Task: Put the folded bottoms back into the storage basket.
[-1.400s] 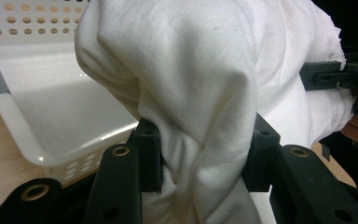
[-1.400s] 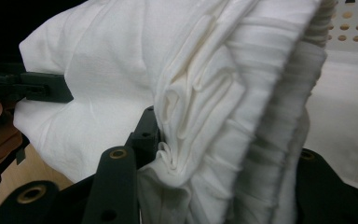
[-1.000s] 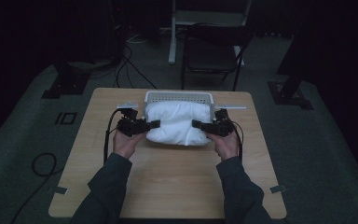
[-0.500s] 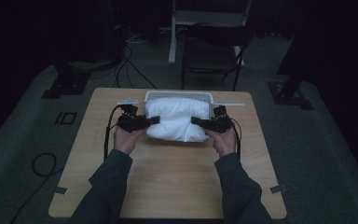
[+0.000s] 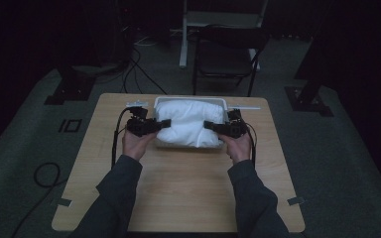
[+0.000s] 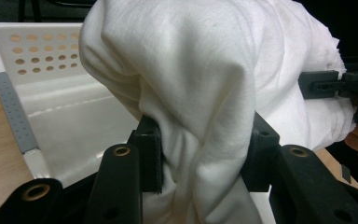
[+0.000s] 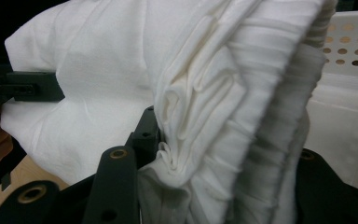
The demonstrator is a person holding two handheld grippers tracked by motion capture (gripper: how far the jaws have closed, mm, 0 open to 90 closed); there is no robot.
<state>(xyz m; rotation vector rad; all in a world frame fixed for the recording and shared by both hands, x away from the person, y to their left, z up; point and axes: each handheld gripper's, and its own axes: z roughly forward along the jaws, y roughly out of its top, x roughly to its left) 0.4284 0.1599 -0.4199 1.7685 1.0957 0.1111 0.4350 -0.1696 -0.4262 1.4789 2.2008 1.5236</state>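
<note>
A folded white cloth bundle (image 5: 189, 123) hangs over the white perforated basket (image 5: 190, 101) at the table's far middle. My left gripper (image 5: 162, 124) is shut on the bundle's left end, and the cloth (image 6: 200, 93) bulges up between its black jaws. My right gripper (image 5: 210, 125) is shut on the bundle's right end, where pleated layers of cloth (image 7: 223, 107) are squeezed between the jaws. In the left gripper view the basket (image 6: 42, 93) lies beneath the cloth and the right gripper (image 6: 340, 86) shows farther off. The right gripper view shows the basket wall (image 7: 349, 51) behind the cloth.
The wooden table (image 5: 178, 188) has bare room in front of the basket. A dark chair (image 5: 225, 57) and a white stand (image 5: 218, 20) are beyond the far edge. Cables (image 5: 44, 173) trail on the floor at the left.
Both grippers have carried the cloth bundle away from me, from the table in front of the basket to over the basket.
</note>
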